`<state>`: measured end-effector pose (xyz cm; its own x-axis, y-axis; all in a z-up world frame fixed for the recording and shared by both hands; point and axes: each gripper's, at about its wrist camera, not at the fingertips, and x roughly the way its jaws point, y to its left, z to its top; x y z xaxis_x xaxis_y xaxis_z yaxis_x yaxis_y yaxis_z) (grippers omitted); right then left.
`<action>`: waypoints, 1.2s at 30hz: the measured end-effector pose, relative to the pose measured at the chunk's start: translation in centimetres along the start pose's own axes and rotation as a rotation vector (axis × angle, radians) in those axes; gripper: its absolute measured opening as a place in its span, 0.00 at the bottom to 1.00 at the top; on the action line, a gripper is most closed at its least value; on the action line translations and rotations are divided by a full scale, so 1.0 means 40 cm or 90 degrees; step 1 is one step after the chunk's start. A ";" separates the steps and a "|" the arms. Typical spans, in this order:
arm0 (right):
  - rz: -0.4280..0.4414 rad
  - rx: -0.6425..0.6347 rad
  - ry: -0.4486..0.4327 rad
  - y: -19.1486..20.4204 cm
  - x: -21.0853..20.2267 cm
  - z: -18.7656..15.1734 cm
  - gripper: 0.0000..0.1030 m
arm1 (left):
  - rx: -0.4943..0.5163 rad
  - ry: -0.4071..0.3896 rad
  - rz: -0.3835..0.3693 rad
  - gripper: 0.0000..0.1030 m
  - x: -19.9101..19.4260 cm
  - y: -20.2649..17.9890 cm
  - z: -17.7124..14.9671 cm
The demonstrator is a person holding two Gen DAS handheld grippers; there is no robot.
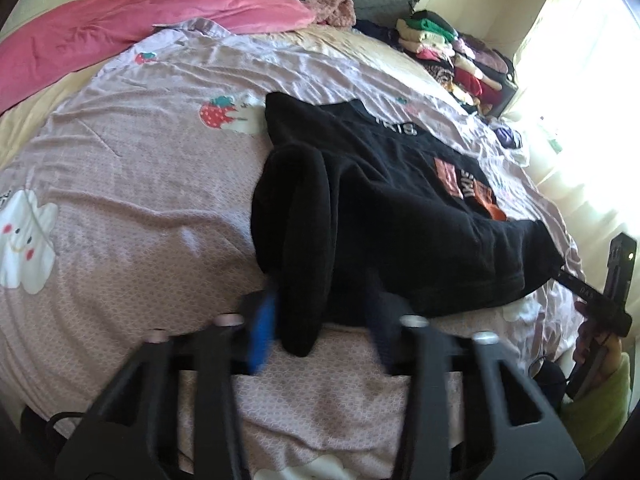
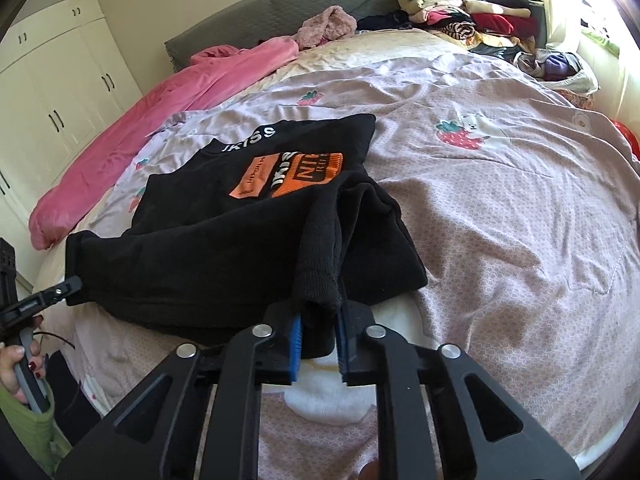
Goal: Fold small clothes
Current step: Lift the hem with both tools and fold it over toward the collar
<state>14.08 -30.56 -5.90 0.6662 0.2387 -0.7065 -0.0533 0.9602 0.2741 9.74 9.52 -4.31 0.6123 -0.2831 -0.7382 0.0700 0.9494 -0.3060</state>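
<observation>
A black sweatshirt point(image 1: 400, 208) with an orange chest patch lies on the bed; it also shows in the right wrist view point(image 2: 224, 232). My left gripper point(image 1: 320, 336) has blue pads around a folded-in sleeve cuff point(image 1: 300, 320); the image is blurred and the jaws stand fairly wide. My right gripper point(image 2: 318, 354) is shut on the other sleeve cuff point(image 2: 320, 292) and hem edge. Each gripper also appears in the other's view, at the garment's far corner: the right one in the left wrist view point(image 1: 560, 270), the left one in the right wrist view point(image 2: 76, 282).
The bed has a lilac strawberry-print cover point(image 2: 500, 208). A pink blanket point(image 1: 132, 24) lies along the far side. A stack of folded clothes point(image 2: 464, 12) sits by the grey headboard. White wardrobes point(image 2: 56, 92) stand beyond the bed.
</observation>
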 end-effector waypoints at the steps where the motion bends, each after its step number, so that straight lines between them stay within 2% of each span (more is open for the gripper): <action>1: 0.001 -0.002 0.000 0.002 0.000 0.001 0.09 | 0.001 0.005 -0.003 0.05 0.004 -0.001 0.000; 6: 0.031 0.020 -0.014 -0.002 -0.008 0.031 0.06 | -0.004 -0.002 -0.020 0.04 0.007 -0.003 0.042; 13: 0.044 0.032 -0.074 -0.008 -0.025 0.146 0.06 | -0.048 -0.039 -0.043 0.03 0.001 0.034 0.173; 17: 0.060 0.069 -0.100 -0.036 -0.020 0.218 0.06 | -0.091 -0.040 -0.062 0.03 0.025 0.065 0.239; 24: 0.074 0.133 -0.119 -0.085 0.037 0.321 0.06 | -0.121 -0.044 -0.059 0.03 0.083 0.084 0.325; 29: 0.057 0.152 -0.122 -0.102 0.097 0.379 0.06 | -0.137 -0.041 -0.038 0.03 0.133 0.100 0.379; 36: -0.028 0.135 -0.078 -0.104 0.221 0.385 0.06 | -0.153 -0.003 0.009 0.05 0.248 0.123 0.387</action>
<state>31.65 -34.66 -3.26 0.7504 0.1649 -0.6401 0.1269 0.9144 0.3843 28.34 13.47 -3.83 0.6151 -0.2694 -0.7410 -0.1273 0.8935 -0.4306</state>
